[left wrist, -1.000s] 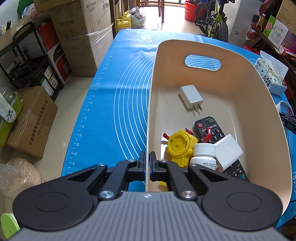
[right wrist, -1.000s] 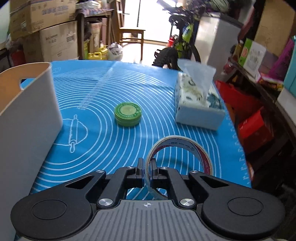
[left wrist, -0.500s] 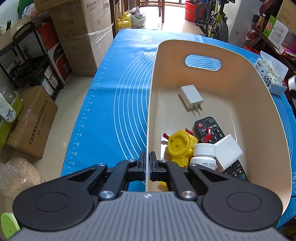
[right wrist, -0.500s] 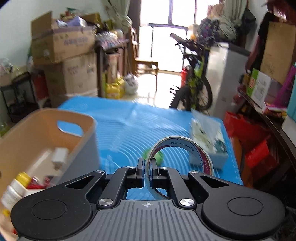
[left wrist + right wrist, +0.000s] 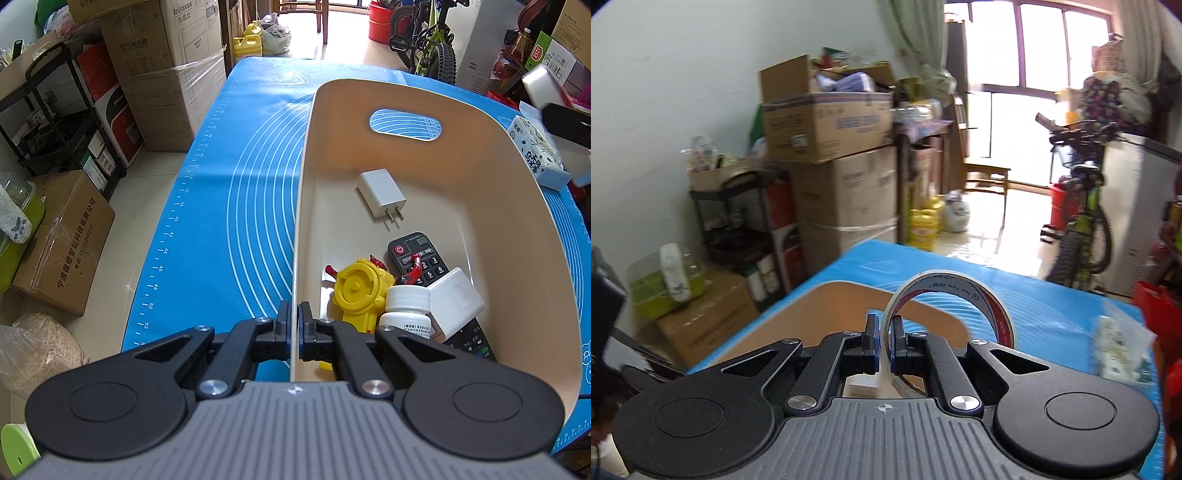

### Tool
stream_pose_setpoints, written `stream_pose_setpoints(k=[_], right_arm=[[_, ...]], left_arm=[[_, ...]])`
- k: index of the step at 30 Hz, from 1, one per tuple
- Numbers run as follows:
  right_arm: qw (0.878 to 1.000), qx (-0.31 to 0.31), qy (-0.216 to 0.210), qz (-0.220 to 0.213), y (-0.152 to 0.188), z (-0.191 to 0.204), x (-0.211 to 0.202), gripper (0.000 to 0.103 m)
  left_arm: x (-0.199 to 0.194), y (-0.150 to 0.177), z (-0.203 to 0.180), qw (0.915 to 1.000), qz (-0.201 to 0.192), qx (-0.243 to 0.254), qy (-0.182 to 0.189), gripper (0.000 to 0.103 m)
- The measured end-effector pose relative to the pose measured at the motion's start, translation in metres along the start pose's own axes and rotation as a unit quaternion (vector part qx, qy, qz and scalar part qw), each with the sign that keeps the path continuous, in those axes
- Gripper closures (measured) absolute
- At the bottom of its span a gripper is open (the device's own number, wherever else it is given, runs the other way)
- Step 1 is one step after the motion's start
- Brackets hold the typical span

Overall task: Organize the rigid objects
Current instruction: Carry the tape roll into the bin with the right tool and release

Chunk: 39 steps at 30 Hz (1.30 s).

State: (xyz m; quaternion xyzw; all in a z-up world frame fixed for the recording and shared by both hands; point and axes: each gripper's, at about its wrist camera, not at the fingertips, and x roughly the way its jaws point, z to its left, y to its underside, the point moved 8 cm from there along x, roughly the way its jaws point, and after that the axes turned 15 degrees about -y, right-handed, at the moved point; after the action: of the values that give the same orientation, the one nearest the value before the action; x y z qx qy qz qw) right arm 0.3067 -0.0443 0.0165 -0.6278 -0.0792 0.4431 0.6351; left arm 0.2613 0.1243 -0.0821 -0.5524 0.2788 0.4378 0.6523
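Tape roll (image 5: 951, 295) sits clamped upright in the right gripper (image 5: 884, 341), above the beige bin (image 5: 827, 306). The left gripper (image 5: 294, 328) pinches the bin's wall.

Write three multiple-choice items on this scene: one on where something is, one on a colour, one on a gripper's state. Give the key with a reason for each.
1. Where does the white charger lie?
A. On the blue mat beside the bin
B. Inside the beige bin
C. On the tissue pack

2. What colour is the toy next to the pill bottle?
A. Green
B. Purple
C. Yellow

3. What is the right gripper doing?
A. Shut on the tape roll
B. Open and holding nothing
C. Shut on the remote control

Key: 1 B, the charger rests on the bin's floor below the handle cutout. 2 C, the toy's round body is plainly yellow. 3 A, the roll's band runs between the closed fingers in the right wrist view.
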Motion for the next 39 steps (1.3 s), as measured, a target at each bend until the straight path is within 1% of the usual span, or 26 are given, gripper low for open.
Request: stream_pose_setpoints(k=[4, 11, 16, 19, 21, 24, 26, 27, 28, 29, 31, 33, 35, 39], right_arm=[[0.999, 0.002, -0.036, 0.017, 0.004, 0.024, 0.019, 0.087], [0.993, 0.000, -0.078, 0.093, 0.040, 0.058, 0.054, 0.087], [0.985, 0.011, -0.085, 0.146, 0.065, 0.065, 0.070, 0.087], [0.979, 0.036, -0.089, 0.179, 0.079, 0.063, 0.079, 0.087], [0.976, 0.050, -0.092, 0.189, 0.085, 0.061, 0.081, 0.087], [0.974, 0.052, -0.091, 0.202, 0.090, 0.061, 0.084, 0.086], [0.974, 0.056, -0.089, 0.203, 0.091, 0.059, 0.082, 0.083], [0.975, 0.057, -0.087, 0.198, 0.089, 0.058, 0.080, 0.077], [0.976, 0.060, -0.086, 0.191, 0.087, 0.056, 0.077, 0.063], [0.977, 0.063, -0.087, 0.183, 0.083, 0.054, 0.074, 0.053], [0.981, 0.063, -0.082, 0.165, 0.075, 0.047, 0.064, 0.045], [0.984, 0.062, -0.074, 0.151, 0.063, 0.039, 0.053, 0.039], [0.988, 0.061, -0.057, 0.131, 0.051, 0.028, 0.039, 0.027], [0.995, 0.065, -0.015, 0.072, 0.025, -0.003, 0.008, 0.017]], left_arm=[[0.000, 0.000, 0.001, 1.0000, 0.000, 0.000, 0.000, 0.098], [0.000, 0.000, 0.000, 1.0000, 0.000, 0.000, 0.000, 0.098], [0.000, 0.000, 0.000, 1.0000, 0.000, 0.000, 0.000, 0.098], [0.000, 0.000, -0.001, 1.0000, 0.000, 0.000, -0.001, 0.098], [0.000, 0.000, -0.001, 1.0000, 0.000, 0.000, -0.001, 0.098], [0.001, 0.001, -0.003, 1.0000, 0.000, 0.000, -0.001, 0.098], [0.001, 0.001, -0.002, 1.0000, 0.000, 0.000, -0.001, 0.098], [0.001, 0.001, -0.002, 1.0000, 0.000, 0.000, -0.001, 0.098], [0.001, 0.001, -0.002, 1.0000, 0.000, 0.000, -0.001, 0.098], [0.001, 0.001, -0.002, 1.0000, 0.000, 0.000, -0.001, 0.098], [0.001, 0.001, -0.003, 1.0000, 0.000, 0.000, -0.001, 0.098], [0.001, 0.001, -0.002, 1.0000, 0.000, 0.000, -0.001, 0.098], [0.001, 0.001, -0.002, 1.0000, 0.000, 0.000, -0.001, 0.098], [0.001, 0.001, -0.003, 1.0000, 0.000, 0.000, -0.001, 0.098]])
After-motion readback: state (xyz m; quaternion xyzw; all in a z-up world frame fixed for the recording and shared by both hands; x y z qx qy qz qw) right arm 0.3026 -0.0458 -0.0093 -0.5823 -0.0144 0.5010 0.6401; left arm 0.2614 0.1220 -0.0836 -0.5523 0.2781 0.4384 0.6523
